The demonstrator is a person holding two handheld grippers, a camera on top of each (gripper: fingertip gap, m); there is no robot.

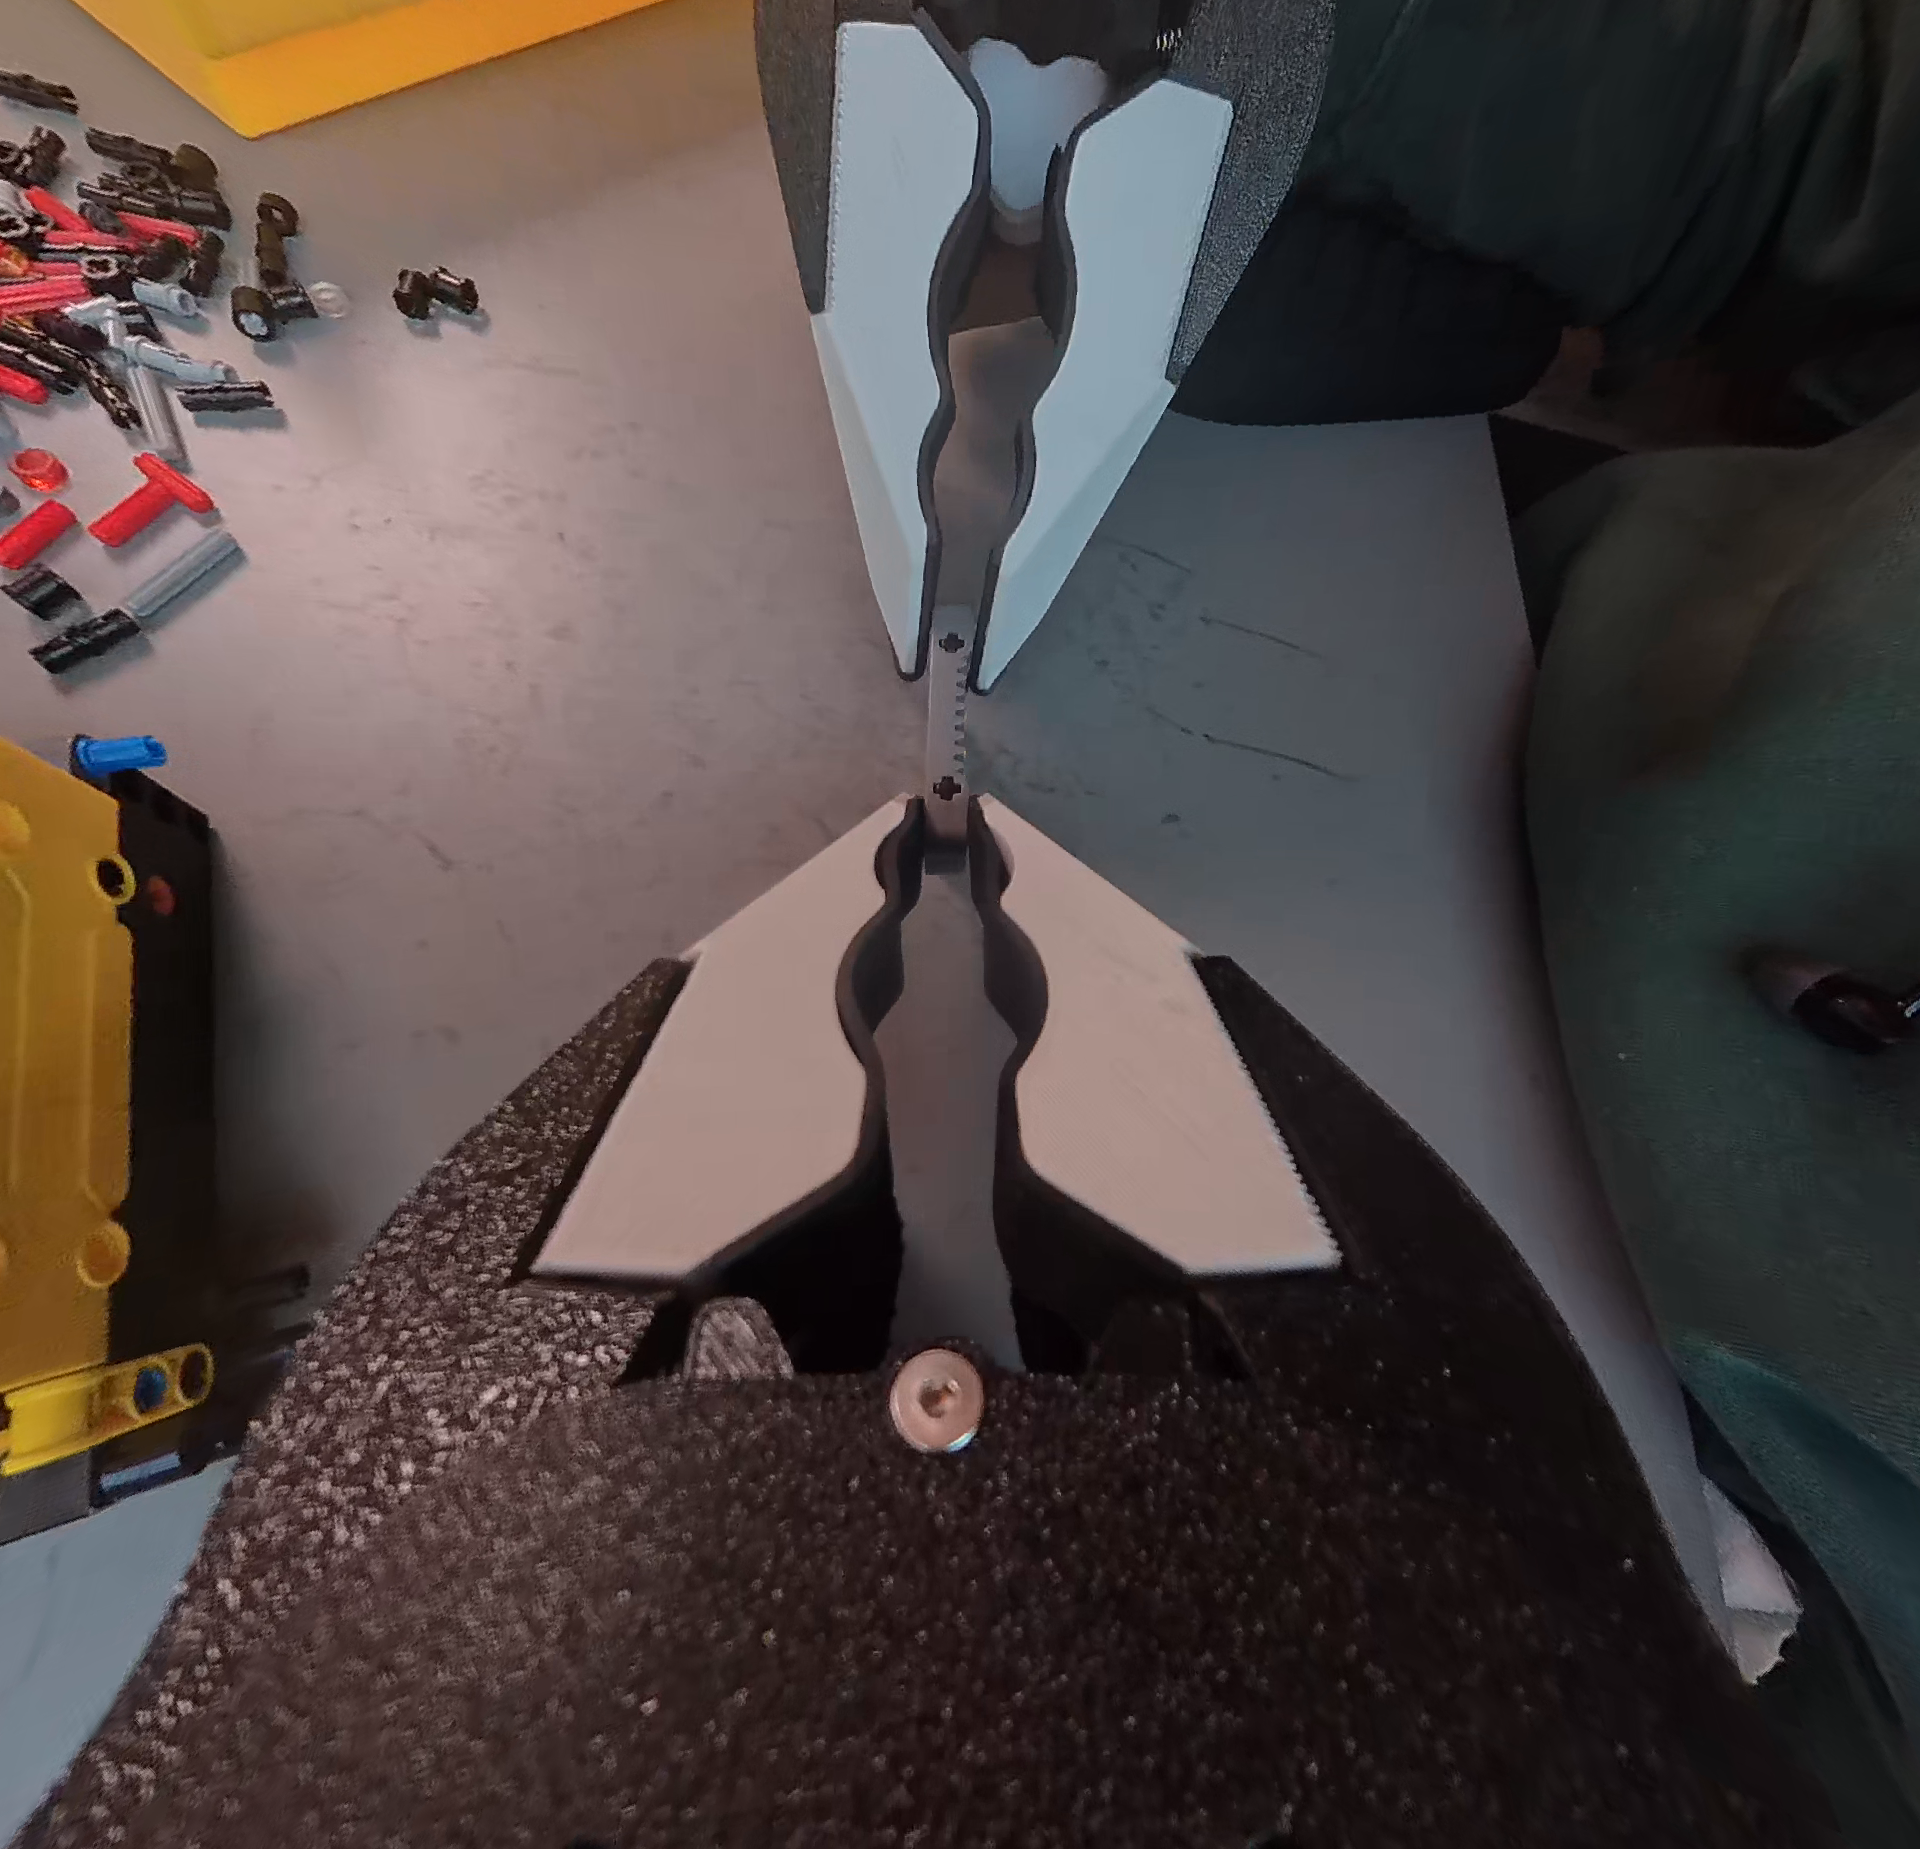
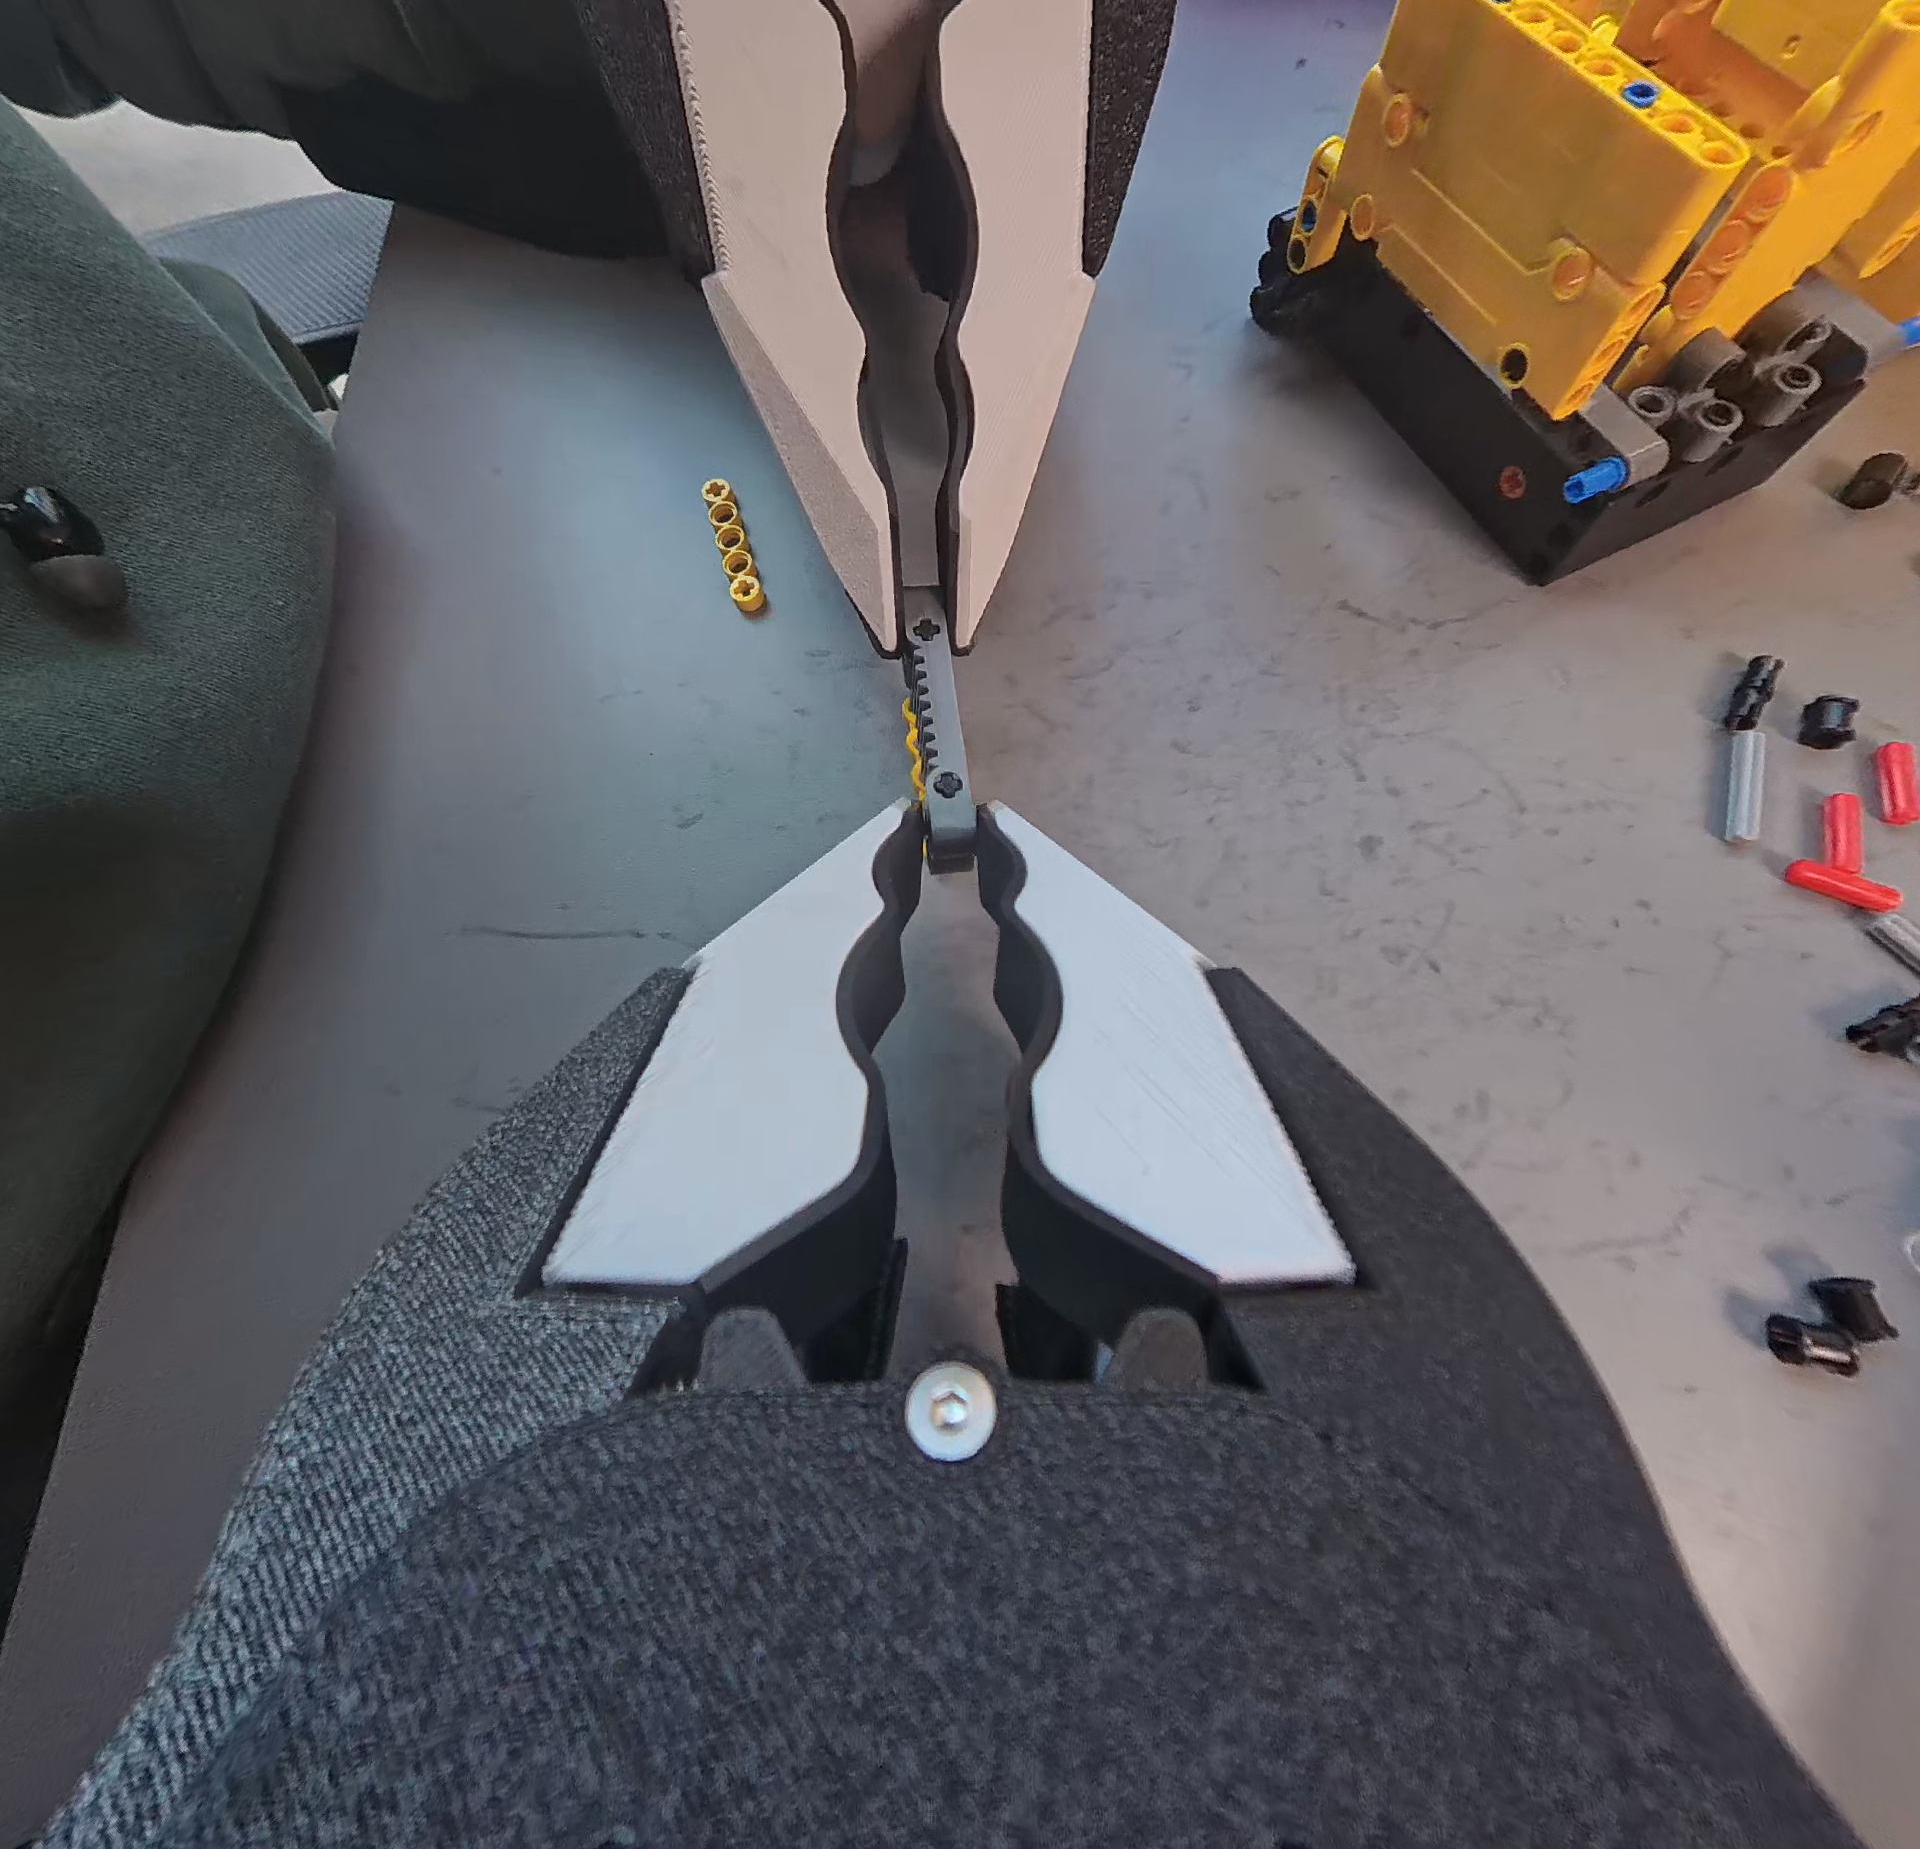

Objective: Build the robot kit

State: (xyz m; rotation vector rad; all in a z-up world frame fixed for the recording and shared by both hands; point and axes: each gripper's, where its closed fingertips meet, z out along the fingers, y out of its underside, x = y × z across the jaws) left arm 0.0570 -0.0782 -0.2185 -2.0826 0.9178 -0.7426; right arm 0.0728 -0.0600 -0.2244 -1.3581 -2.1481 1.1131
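My left gripper (image 1: 943,831) and right gripper (image 2: 948,831) face each other tip to tip above a grey table (image 1: 540,656). Each is shut on one end of the same short grey toothed rack (image 1: 948,729), held off the table between them. In the left wrist view the right gripper (image 1: 948,661) comes in from the top. In the right wrist view the left gripper (image 2: 928,641) comes in from the top, and a thin yellow toothed piece (image 2: 911,750) lies along the rack (image 2: 943,724) on its left side.
A short yellow beam with holes (image 2: 734,546) lies on the table (image 2: 1247,760). A yellow and black brick model (image 2: 1558,241) stands nearby, also in the left wrist view (image 1: 62,1072). Loose red, black and grey pieces (image 1: 104,293) are scattered beside a yellow bin (image 1: 416,12). A person's green sleeve (image 1: 1714,864) borders the table. My left and right fingertips are right by each other.
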